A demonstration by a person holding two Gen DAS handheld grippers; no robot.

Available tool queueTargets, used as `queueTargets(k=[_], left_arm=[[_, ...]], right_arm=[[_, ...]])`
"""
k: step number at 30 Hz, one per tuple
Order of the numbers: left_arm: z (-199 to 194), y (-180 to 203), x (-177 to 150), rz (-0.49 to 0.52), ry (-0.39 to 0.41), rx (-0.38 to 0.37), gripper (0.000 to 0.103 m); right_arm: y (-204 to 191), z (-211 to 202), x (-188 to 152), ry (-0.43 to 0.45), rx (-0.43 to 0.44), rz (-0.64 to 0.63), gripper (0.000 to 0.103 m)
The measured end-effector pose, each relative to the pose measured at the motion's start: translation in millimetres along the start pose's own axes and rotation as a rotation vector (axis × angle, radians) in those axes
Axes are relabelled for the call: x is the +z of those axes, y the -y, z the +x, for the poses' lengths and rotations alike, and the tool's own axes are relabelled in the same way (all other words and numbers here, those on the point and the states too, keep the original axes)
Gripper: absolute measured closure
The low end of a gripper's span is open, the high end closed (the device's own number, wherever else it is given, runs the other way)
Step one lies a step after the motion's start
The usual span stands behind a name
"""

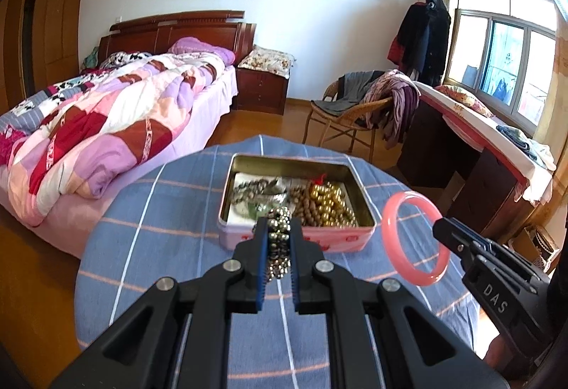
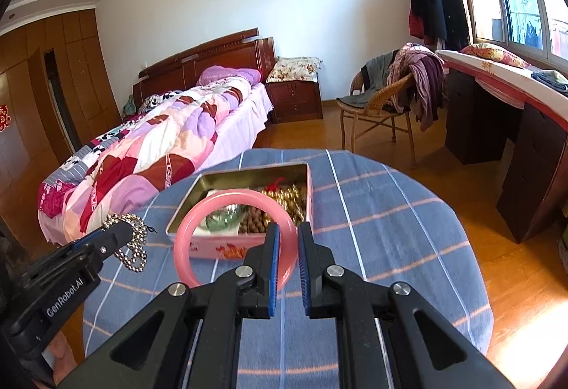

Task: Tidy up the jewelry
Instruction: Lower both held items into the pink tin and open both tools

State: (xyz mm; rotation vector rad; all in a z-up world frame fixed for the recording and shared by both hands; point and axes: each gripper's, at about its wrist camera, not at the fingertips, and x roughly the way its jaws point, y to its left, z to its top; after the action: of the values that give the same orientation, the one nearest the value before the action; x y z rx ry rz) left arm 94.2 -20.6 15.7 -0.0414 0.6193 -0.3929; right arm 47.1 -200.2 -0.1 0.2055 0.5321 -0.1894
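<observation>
Pink bangle (image 2: 235, 237) clamped in our right gripper (image 2: 288, 240), metal bead chain (image 1: 278, 247) clamped in our left gripper (image 1: 278, 233), both held just short of the open tin (image 1: 296, 211) at twelve o'clock; we judge the next move is lowering each inside.

Home bedroom: quilted bed (image 1: 117, 119), nightstand (image 1: 262, 87), wicker chair (image 2: 380, 108).

Round table (image 1: 149, 247), covered in blue cloth with white and pink check lines. Resting directly on it: one open pink tin (image 1: 294, 240), holding beaded jewelry, near the far edge.
</observation>
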Motion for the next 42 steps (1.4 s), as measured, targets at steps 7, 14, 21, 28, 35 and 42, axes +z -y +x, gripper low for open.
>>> queueTargets(k=[7,14,21,28,35,42], left_arm=[[15,-2,19,-0.006,0.025,-0.008,0.092],[39,-5,37,-0.034,0.027,-0.024,0.092],[77,-3,45,-0.053,-0.011,-0.034,0.092],[109,1,45,-0.040,-0.049,-0.009,0.092],[134,2,43,-0.027,-0.095,0.002,0.092],[152,0,38,-0.017,-0.135,0.018,0.092]], right_arm=[[-5,18,23,0.032,-0.004,-0.012,0.093],[-6,47,43,0.050,-0.038,-0.026,0.093],[-2,90,52,0.020,-0.071,-0.026,0.093],[3,134,53,-0.025,-0.107,-0.033,0.093],[5,164,50,-0.060,-0.132,-0.057,0.093],[2,185,43,-0.092,-0.136,-0.067,0.093]])
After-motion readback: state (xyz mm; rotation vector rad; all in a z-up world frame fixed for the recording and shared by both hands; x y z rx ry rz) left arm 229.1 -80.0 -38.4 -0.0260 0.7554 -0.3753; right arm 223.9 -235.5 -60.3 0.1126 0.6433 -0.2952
